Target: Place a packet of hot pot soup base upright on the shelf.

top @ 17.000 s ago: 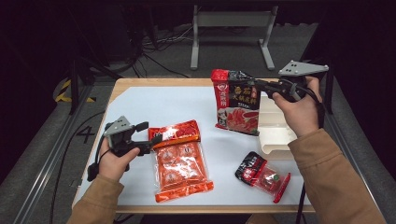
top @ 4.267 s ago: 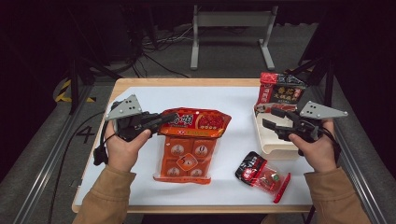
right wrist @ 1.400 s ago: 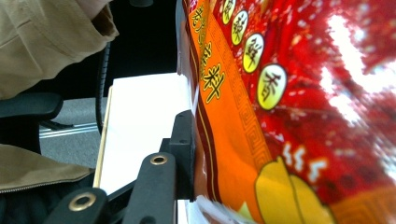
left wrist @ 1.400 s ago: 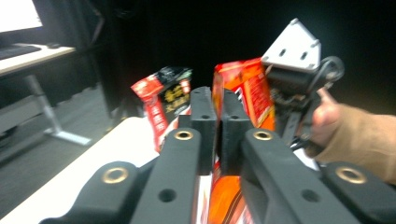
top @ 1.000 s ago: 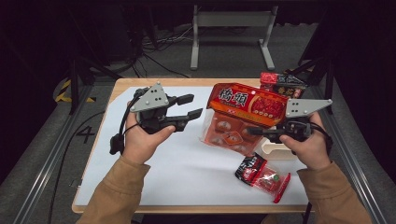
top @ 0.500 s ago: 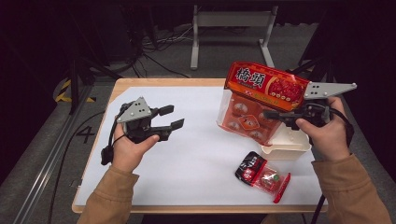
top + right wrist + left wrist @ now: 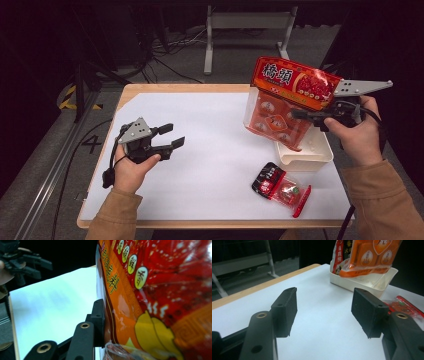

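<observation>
**Orange packet held over the tray**

The right gripper (image 7: 305,114) clamps the big orange packet (image 7: 287,100) by its edge, holding it above the white tray (image 7: 310,152); the packet's lower end hangs just over the tray's rim. In the right gripper view a black jaw presses flat against the packet's side. The left gripper (image 7: 172,136) hovers low over the white table (image 7: 215,150), well apart from the packet, its jaws having just been opening, nothing between them. A small red packet (image 7: 280,186) lies below the right gripper, beside the tray.
</observation>
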{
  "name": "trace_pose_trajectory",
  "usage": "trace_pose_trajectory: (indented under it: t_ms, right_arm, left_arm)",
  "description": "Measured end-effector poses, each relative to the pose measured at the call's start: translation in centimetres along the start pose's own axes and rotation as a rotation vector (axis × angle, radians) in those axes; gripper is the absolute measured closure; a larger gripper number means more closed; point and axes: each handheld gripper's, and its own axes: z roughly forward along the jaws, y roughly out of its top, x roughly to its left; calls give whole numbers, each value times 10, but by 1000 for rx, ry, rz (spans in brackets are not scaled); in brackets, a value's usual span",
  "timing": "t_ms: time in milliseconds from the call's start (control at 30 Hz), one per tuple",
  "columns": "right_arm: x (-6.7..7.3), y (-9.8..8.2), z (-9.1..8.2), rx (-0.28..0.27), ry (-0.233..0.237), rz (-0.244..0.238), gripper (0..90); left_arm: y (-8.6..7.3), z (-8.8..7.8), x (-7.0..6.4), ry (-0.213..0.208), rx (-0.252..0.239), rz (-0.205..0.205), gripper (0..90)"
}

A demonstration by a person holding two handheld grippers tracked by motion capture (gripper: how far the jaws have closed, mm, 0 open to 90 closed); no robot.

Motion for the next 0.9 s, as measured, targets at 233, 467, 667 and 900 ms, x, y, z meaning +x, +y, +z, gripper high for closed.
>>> trace_pose_trajectory:
  t_ms: [233, 467, 667, 900]
  right_arm:
    - [-11, 3, -5, 14, -59, 11, 705]
    - [-21, -1, -9, 28, -120, 20, 705]
    - [-28, -6, -14, 30, -157, 39, 705]
    - [-38, -17, -21, 16, -188, 67, 705]
  left_arm:
    - [-11, 2, 3, 27, 26, 3, 363]
    - [-19, 3, 8, 89, 41, 10, 283]
    - [-22, 2, 13, 95, 36, -15, 247]
    - [-25, 2, 14, 89, 42, -34, 240]
